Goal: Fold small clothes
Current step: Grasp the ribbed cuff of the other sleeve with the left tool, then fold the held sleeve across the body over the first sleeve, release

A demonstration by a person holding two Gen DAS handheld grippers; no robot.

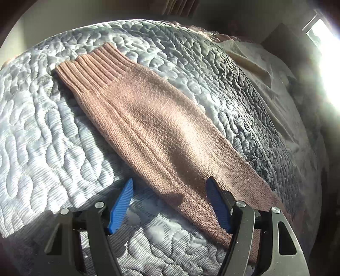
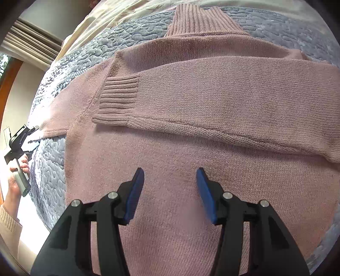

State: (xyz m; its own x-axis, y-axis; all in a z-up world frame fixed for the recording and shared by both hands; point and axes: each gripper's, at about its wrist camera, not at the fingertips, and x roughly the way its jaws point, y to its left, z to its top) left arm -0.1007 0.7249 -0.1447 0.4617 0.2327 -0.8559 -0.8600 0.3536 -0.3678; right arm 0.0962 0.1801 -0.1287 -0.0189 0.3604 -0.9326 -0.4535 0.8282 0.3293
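Note:
A pink knitted sweater [image 2: 191, 148] lies flat on the grey-blue quilted bedspread [image 2: 48, 169], collar [image 2: 197, 19] at the far end. One sleeve is folded across the chest, its ribbed cuff [image 2: 119, 95] pointing left. My right gripper [image 2: 169, 169] hovers open above the sweater's body, nothing between its blue pads. The other sleeve [image 1: 159, 127] stretches out over the quilt [image 1: 53, 138] with its ribbed cuff [image 1: 91, 68] far away. My left gripper [image 1: 170, 179] is open at the sleeve's near end, its right pad [image 1: 216, 201] over the knit. The right wrist view shows the left gripper [image 2: 31, 138] at the far left.
A cream sheet [image 2: 110, 19] lies bunched past the quilt's far edge. The bed edge drops off on the left in the right wrist view, where a hand [image 2: 17, 174] holds the left gripper. Curtains [image 2: 31, 36] and a bright window [image 1: 327, 63] lie beyond.

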